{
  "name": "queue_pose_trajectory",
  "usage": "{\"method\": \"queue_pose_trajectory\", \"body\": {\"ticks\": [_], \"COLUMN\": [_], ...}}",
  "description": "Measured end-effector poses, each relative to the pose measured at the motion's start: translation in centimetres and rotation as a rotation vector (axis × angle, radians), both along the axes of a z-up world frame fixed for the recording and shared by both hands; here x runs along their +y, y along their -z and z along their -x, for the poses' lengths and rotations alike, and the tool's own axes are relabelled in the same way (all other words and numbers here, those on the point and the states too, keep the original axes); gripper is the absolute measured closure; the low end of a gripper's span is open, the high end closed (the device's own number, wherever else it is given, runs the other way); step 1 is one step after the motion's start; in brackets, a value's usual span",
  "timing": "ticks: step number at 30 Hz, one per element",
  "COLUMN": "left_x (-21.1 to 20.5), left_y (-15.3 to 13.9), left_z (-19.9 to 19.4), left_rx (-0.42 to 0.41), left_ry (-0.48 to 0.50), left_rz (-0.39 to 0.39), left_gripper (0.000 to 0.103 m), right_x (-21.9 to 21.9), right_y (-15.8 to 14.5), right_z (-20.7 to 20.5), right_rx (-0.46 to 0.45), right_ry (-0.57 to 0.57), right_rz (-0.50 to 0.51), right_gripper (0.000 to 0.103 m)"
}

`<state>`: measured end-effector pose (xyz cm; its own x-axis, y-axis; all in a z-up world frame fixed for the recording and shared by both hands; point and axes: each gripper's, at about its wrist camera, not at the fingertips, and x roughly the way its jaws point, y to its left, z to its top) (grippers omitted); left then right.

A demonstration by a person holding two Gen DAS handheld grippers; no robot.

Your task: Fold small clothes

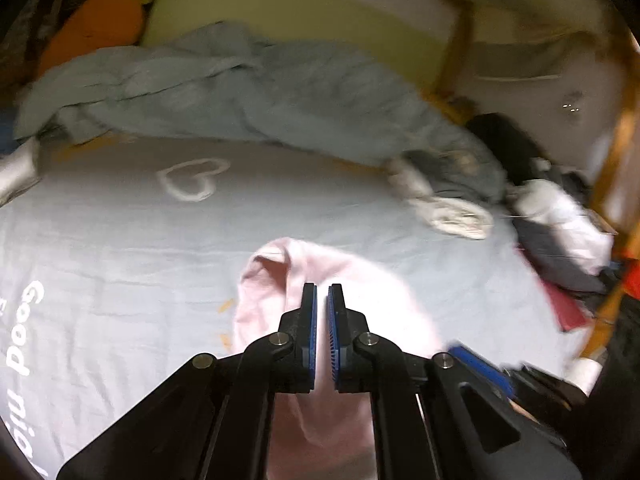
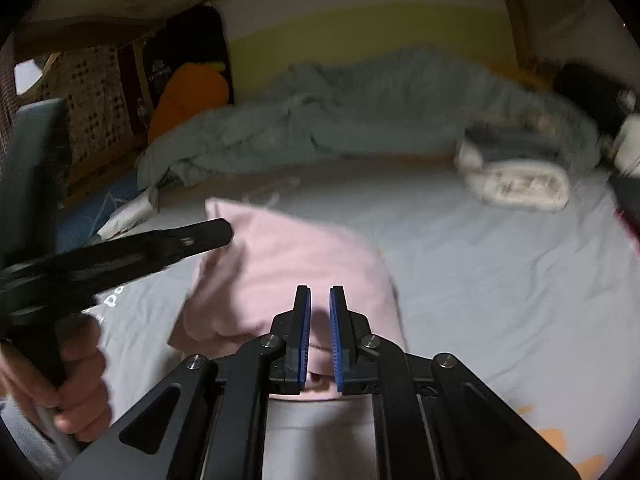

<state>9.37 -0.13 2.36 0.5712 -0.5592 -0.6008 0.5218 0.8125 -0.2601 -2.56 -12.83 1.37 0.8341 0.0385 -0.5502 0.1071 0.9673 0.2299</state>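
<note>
A pale pink garment (image 2: 280, 276) lies on the grey bed sheet (image 2: 500, 280), near the front of the bed and a little left of its middle. It is soft, plain and unpatterned, partly bunched, with folds at its near left edge. One corner at the far left stands up in a peak. Its near part is hidden, and motion blur smears its edges.

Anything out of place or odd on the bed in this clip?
The pink garment lies bunched, one corner flipped up. A rumpled blue-grey duvet is heaped along the far side, with loose clothes piled at its right end.
</note>
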Motion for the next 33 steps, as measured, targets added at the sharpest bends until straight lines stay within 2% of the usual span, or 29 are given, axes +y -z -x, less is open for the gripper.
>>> {"method": "queue_pose_trajectory", "body": {"ticks": [2, 4, 5, 7, 9, 11, 12, 14, 15, 16, 18, 20, 21, 24, 25, 28, 30, 31, 33], "left_x": [0.2, 0.7, 1.1, 1.3, 2.0, 2.5, 2.8, 3.2, 3.3, 3.2, 3.1, 2.7, 2.5, 2.2, 2.4, 3.2, 3.3, 3.2, 3.3], "left_y": [0.9, 1.4, 1.7, 2.7, 3.4, 3.0, 2.3, 1.1, 0.6, 0.4, 0.5, 1.3, 2.0, 3.5, 3.3, 0.2, -1.3, -1.4, -0.2], "left_z": [-0.7, -0.9, -0.7, -0.3, 0.5, 1.5, 2.0, 2.9, 3.3, 3.4, 3.5, 2.9, 2.5, 2.2, 2.6, 5.7, 7.2, 7.5, 7.0], "left_rx": [0.022, 0.052, 0.059, 0.079, 0.085, 0.079, 0.082, 0.102, 0.118, 0.135, 0.164, 0.192, 0.223, 0.287, 0.28, 0.119, 0.048, 0.039, 0.09], "left_ry": [-0.031, -0.045, -0.065, -0.101, -0.114, -0.107, -0.084, -0.028, -0.004, 0.0, -0.025, -0.03, -0.038, 0.013, 0.015, 0.007, 0.01, -0.002, -0.045], "left_rz": [-0.003, 0.013, -0.005, -0.059, -0.066, -0.048, -0.005, 0.08, 0.106, 0.111, 0.111, 0.096, 0.074, 0.073, 0.079, 0.106, 0.081, 0.048, -0.002], "left_gripper": [0.098, 0.098, 0.098, 0.092, 0.092, 0.093, 0.091, 0.07, 0.047, 0.039, 0.04, 0.04, 0.043, 0.092, 0.092, 0.095, 0.095, 0.095, 0.095], "right_x": [-0.2, 0.3, 0.4, 0.4, 0.1, -0.4, -0.4, -0.9, -1.3, -1.5, -1.9, -2.6, -2.9, -4.3, -4.7, -5.2, -5.1, -4.9, -4.3], "right_y": [1.0, 1.8, 2.1, 2.9, 3.7, 3.9, 3.7, 2.8, 2.1, 1.6, 0.5, 0.3, 0.3, 0.6, 0.7, 0.5, 0.3, 0.2, 0.3], "right_z": [-0.3, -0.2, -0.1, -0.1, -0.1, 0.2, 0.2, 0.7, 1.0, 1.1, 1.2, 1.0, 0.8, 0.4, 0.3, 0.1, -0.3, -0.7, -1.6], "right_rx": [0.025, 0.031, 0.033, 0.055, 0.082, 0.089, 0.087, 0.058, 0.035, 0.019, -0.007, -0.023, -0.021, -0.004, -0.001, 0.002, -0.001, -0.001, 0.006], "right_ry": [-0.038, -0.058, -0.064, -0.075, -0.096, -0.108, -0.109, -0.109, -0.108, -0.105, -0.091, -0.054, -0.041, 0.001, 0.014, 0.025, 0.011, -0.008, -0.049], "right_rz": [-0.03, -0.004, 0.006, 0.0, -0.035, -0.056, -0.064, -0.095, -0.107, -0.106, -0.09, -0.091, -0.091, -0.107, -0.113, -0.103, -0.096, -0.1, -0.112], "right_gripper": [0.094, 0.094, 0.094, 0.094, 0.094, 0.094, 0.094, 0.094, 0.094, 0.094, 0.091, 0.067, 0.064, 0.064, 0.064, 0.064, 0.064, 0.064, 0.064]}}
